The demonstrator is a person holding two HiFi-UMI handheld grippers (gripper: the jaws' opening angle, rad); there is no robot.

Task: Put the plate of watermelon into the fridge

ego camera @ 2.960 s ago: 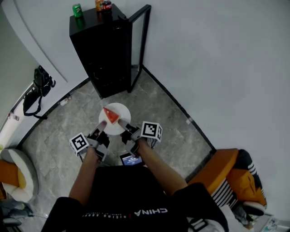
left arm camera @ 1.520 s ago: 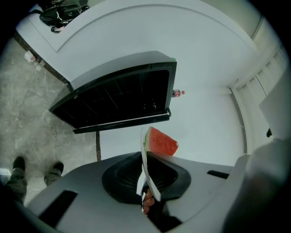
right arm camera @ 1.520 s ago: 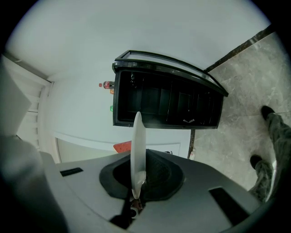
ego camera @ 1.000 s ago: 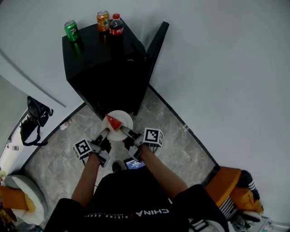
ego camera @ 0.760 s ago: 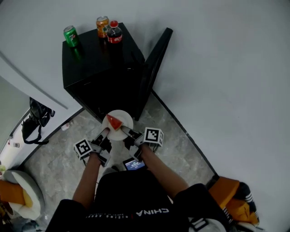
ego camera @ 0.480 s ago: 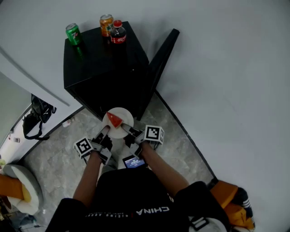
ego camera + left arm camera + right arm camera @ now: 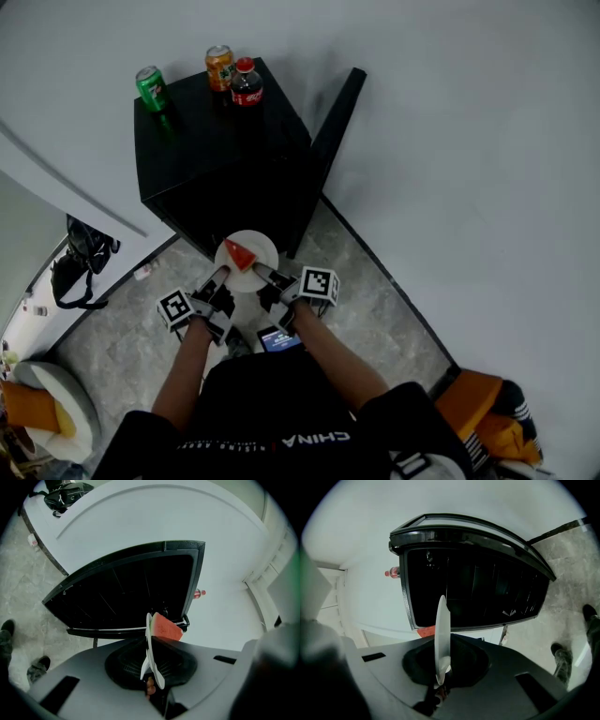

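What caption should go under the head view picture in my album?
Left tongs and right tongs hold a white plate of watermelon before the open black fridge.

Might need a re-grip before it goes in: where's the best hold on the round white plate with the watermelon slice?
Hold the bare near rim of the round white plate, coming in level from the person's side. The thin lip suits a pinch, and the red watermelon slice sits inward, clear of it.

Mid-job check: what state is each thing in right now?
Fridge door: open.
Plate: gripped at both sides, outside the fridge.
Watermelon slice: on the plate.
Left hand-held gripper: shut on plate.
Right hand-held gripper: shut on plate.
Green can, orange can, bottle: upright on fridge top.
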